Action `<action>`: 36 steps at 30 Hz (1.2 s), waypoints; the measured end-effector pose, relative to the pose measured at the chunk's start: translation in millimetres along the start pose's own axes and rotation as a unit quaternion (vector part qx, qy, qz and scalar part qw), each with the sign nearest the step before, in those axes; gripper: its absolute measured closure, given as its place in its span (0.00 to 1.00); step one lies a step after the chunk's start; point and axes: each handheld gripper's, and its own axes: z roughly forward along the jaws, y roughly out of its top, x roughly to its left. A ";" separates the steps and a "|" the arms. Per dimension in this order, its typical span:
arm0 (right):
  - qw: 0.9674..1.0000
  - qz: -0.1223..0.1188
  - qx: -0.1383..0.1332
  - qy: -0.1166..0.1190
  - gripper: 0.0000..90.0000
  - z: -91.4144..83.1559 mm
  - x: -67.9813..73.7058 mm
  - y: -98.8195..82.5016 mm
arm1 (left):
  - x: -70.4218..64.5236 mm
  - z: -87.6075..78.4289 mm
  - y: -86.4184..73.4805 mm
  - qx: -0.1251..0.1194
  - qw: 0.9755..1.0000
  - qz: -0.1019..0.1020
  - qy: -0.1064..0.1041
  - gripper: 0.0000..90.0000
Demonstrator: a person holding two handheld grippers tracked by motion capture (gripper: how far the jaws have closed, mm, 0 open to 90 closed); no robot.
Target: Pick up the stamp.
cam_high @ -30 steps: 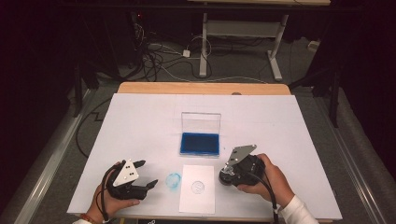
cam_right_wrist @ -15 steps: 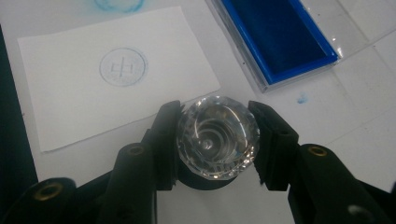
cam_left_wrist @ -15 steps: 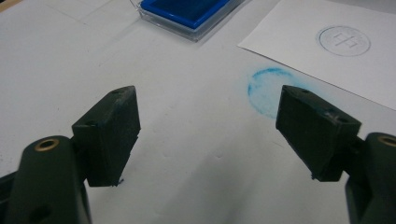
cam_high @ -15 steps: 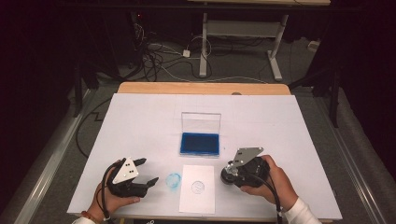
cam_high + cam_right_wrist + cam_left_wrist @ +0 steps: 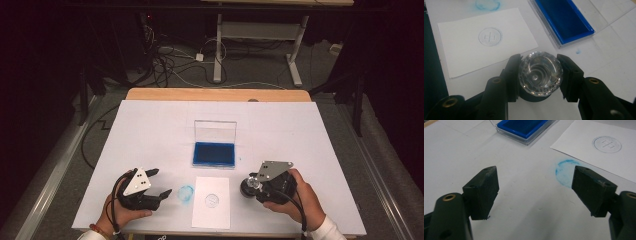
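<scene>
So the right tongs are clamped on a stamp with a clear, faceted crystal-looking top, one black jaw pressed to each side of it. In the high view that stamp sits at the near right part of the counter, just off the right edge of the paper sheet, with the person's right hand wrapped around the tool behind it. Can't tell from any view whether the stamp's base is actually touching the counter or hanging a bit above it.

The paper has a round blue print on it, a circle with some mark inside, pretty faint. Just left of the sheet there's a smeary blue ring stamped straight onto the counter cover, and it shows up close in the left gripper view right by one jaw.

The left tongs are spread wide with nothing between them, just bare white surface. In the high view they lie low at the near left, pointing toward the blue ring, left hand behind them.

Beyond the paper, around mid-counter, is the blue ink pad in its clear case, lid standing up behind it. There's also a tiny blue speck on the counter near the pad
</scene>
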 end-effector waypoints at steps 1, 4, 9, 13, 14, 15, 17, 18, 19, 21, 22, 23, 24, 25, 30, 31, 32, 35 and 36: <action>1.000 0.001 -0.002 0.000 0.63 -0.5 0.0 -0.1 | 0.1 -0.1 -0.1 0.001 1.000 0.001 0.000 0.23; 1.000 0.002 -0.007 -0.003 0.63 -2.9 0.1 0.3 | 0.0 -0.5 -0.4 0.001 1.000 0.001 0.000 0.23; 1.000 0.003 -0.012 -0.006 0.63 -6.4 0.8 0.9 | -1.1 -1.5 -0.4 0.001 1.000 0.002 -0.001 0.23; 1.000 0.004 -0.024 -0.007 0.63 -10.5 -0.2 2.1 | -2.1 -1.6 -1.0 0.003 1.000 0.003 0.001 0.23; 1.000 0.004 -0.024 -0.007 0.63 -10.5 -0.2 2.1 | -2.1 -1.8 -1.4 0.005 1.000 0.003 0.001 0.23; 1.000 0.006 -0.028 -0.008 0.63 -11.3 -0.5 2.5 | -2.2 -2.1 -2.2 0.006 1.000 0.002 0.001 0.23; 0.999 0.005 -0.036 -0.008 0.63 -12.8 -2.2 4.7 | -2.6 -3.6 -4.0 0.008 1.000 0.002 0.002 0.23; 0.999 0.005 -0.040 -0.008 0.63 -13.2 -2.7 5.5 | -3.0 -4.5 -5.1 0.008 1.000 0.001 0.002 0.23; 0.999 0.005 -0.040 -0.008 0.63 -13.2 -2.7 5.5 | -3.4 -5.5 -6.3 0.009 1.000 0.000 0.002 0.23; 0.999 0.004 -0.044 -0.008 0.63 -14.4 -3.6 7.4 | -4.6 -7.5 -8.4 0.010 1.000 -0.002 0.002 0.23; 0.999 0.002 -0.046 -0.008 0.63 -14.8 -4.1 8.4 | -5.3 -8.2 -9.2 0.012 1.000 -0.001 0.003 0.23; 0.999 0.002 -0.048 -0.007 0.63 -15.2 -4.5 9.3 | -5.9 -8.6 -9.9 0.014 1.000 0.000 0.004 0.23; 0.999 0.002 -0.051 -0.006 0.63 -15.4 -4.6 10.2 | -6.1 -8.8 -10.4 0.016 1.000 0.001 0.004 0.24; 0.999 0.002 -0.054 -0.005 0.63 -15.6 -4.6 11.2 | -6.1 -9.2 -10.6 0.017 1.000 0.001 0.004 0.24; 0.998 0.000 -0.064 -0.004 0.63 -16.2 -4.6 14.7 | -5.5 -10.5 -11.9 0.015 1.000 -0.004 0.005 0.25; 0.998 -0.001 -0.066 -0.005 0.63 -16.7 -4.7 15.4 | -5.8 -10.5 -12.3 0.018 1.000 -0.003 0.005 0.25; 0.998 -0.001 -0.069 -0.004 0.63 -17.0 -4.9 16.2 | -6.0 -10.7 -12.7 0.018 1.000 -0.004 0.004 0.25; 0.997 -0.002 -0.078 -0.003 0.63 -17.6 -5.6 19.1 | -7.4 -11.7 -12.6 0.016 1.000 -0.005 0.005 0.25; 0.997 -0.002 -0.080 -0.003 0.63 -17.6 -5.5 20.2 | -8.0 -12.0 -12.4 0.016 1.000 -0.005 0.005 0.25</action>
